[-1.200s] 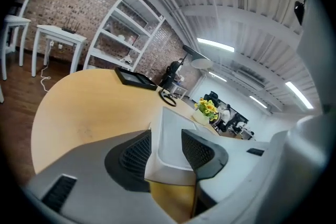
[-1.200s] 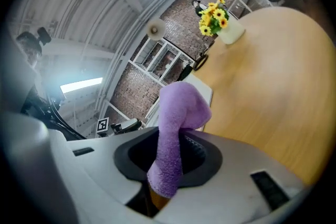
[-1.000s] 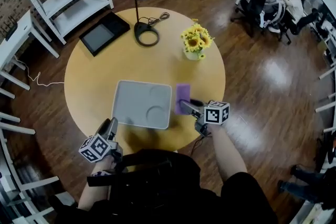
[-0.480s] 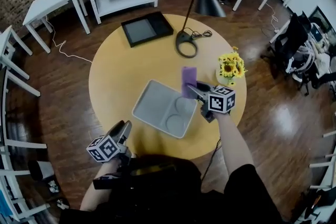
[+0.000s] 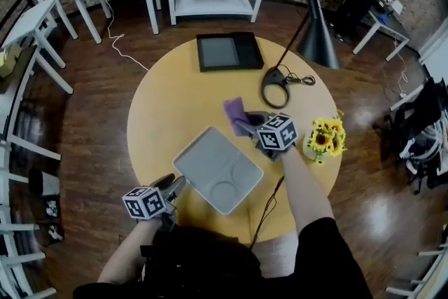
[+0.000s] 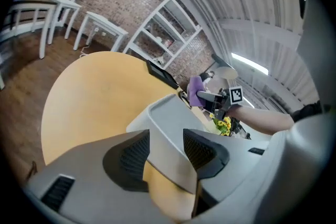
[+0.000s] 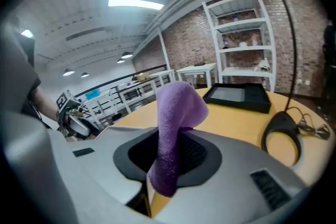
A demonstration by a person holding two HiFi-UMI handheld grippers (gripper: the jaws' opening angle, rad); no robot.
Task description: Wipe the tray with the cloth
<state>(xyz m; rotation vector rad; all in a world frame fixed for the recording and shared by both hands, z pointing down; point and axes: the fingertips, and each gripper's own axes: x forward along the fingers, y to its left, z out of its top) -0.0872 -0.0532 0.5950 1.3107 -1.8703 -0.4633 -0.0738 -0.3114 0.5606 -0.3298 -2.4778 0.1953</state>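
1. My left gripper [image 5: 176, 185] has reached the tray's [image 5: 203, 161] near corner, its jaws just opening, loosely astride its rim.
2. My right gripper [image 5: 249, 122] stays clamped on the purple cloth [image 5: 235, 112], just beyond the tray.

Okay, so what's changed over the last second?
The right tongs, shut on the purple cloth, swung from the tray's side round to its far edge, toward the lamp. The left tongs have just been opening with the tray's corner between them. Tray and flowers stayed put.
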